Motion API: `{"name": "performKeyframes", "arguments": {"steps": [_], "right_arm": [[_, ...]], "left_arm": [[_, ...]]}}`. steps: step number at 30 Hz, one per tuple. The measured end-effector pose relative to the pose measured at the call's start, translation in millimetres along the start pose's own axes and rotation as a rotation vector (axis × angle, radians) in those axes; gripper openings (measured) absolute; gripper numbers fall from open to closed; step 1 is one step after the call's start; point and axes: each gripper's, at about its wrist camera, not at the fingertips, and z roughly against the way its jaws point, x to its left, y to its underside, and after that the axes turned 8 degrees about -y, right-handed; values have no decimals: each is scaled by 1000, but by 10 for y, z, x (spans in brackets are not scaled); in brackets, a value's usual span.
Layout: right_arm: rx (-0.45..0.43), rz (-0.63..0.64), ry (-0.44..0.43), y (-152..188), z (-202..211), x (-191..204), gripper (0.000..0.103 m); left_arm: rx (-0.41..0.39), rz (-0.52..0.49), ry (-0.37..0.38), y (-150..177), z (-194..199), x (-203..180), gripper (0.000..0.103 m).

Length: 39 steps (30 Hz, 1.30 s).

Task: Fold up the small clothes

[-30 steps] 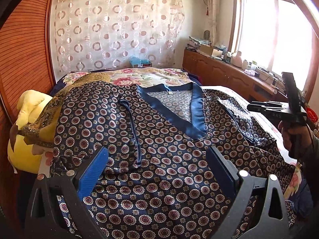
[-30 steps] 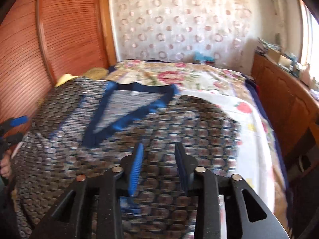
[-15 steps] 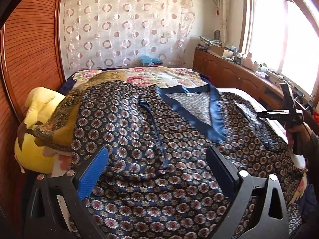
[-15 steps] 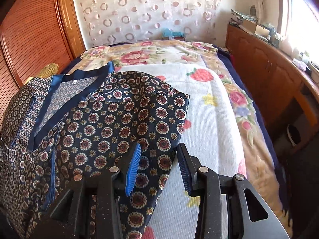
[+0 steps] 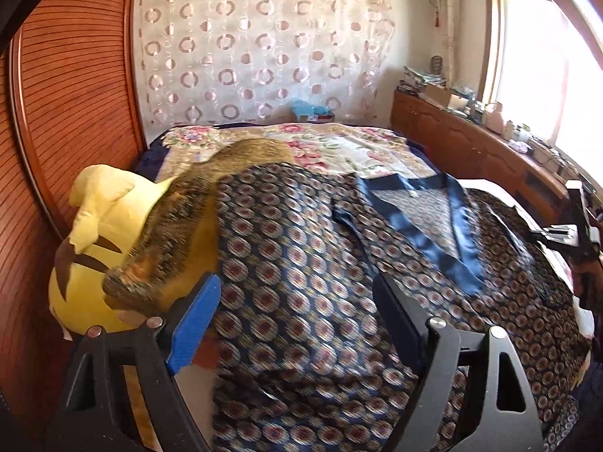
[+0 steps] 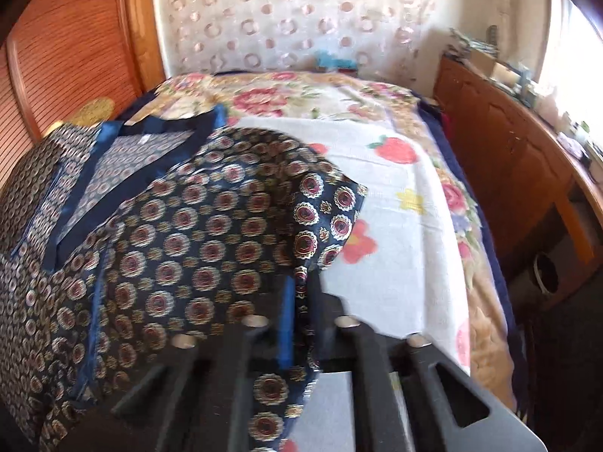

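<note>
Clamped now on the garment's edge: my right gripper (image 6: 301, 324), jaws just closed, pinches a fold of the patterned top (image 6: 196, 233).

Nearest me, that pinched right-hand hem rises off the white blanket (image 6: 395, 263); my left gripper (image 5: 297, 324), jaws narrowing yet wide apart and empty, has slid toward the yellow plush toy (image 5: 98, 226), above the top's left edge. Top lies lengthwise up the bed (image 5: 339, 143), blue V-neck (image 5: 422, 203) pointing away, so the fold likely runs right to left.

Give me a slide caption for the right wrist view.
Right gripper pinches the patterned shirt's edge on the bed.
</note>
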Motion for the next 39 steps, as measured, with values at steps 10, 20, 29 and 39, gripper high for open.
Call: {"name": "performKeyframes", "arguments": {"steps": [10, 20, 29, 39], "right_arm": [[-52, 111, 177, -297, 197, -88, 0], [4, 51, 45, -264, 106, -310, 1], [-24, 46, 39, -332, 172, -450, 42], [-50, -38, 30, -437, -20, -700, 44]], "left_arm": [[12, -24, -59, -391, -334, 137, 84], [78, -10, -67, -472, -760, 361, 79], [108, 3, -34, -586, -955, 499, 62], [140, -18, 2, -658, -1150, 438, 60]]}}
